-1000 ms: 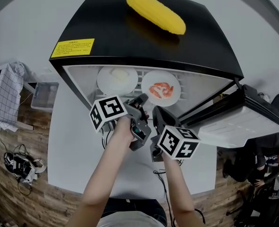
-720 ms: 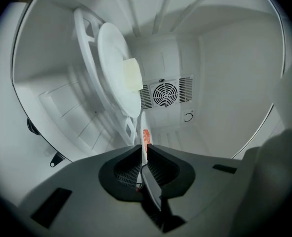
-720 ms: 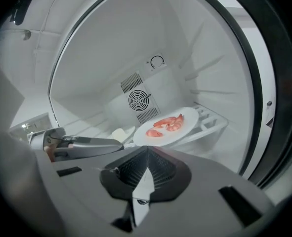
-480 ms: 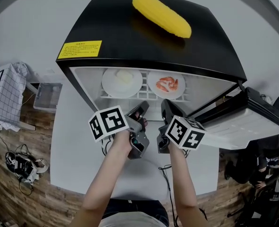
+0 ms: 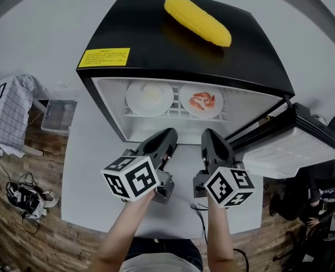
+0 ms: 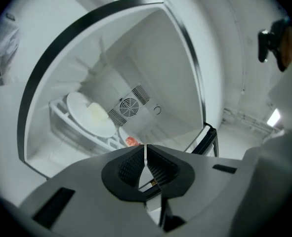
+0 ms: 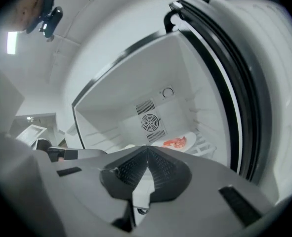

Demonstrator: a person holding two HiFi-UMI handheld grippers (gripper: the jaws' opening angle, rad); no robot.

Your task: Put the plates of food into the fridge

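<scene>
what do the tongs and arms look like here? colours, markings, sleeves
The left tongs and right tongs have dark grey moulded bodies, black cross-hatched pads. Each carries a white cube with black square markers. Bare forearms, no sleeves. A thin black cable runs below the right.

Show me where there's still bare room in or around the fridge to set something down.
Free: the fridge top between the yellow label and the corn; the table left of the left gripper; apparently the fridge floor under the shelf. Crowded: the shelf, where the plate of white food and the plate of red food sit side by side.
</scene>
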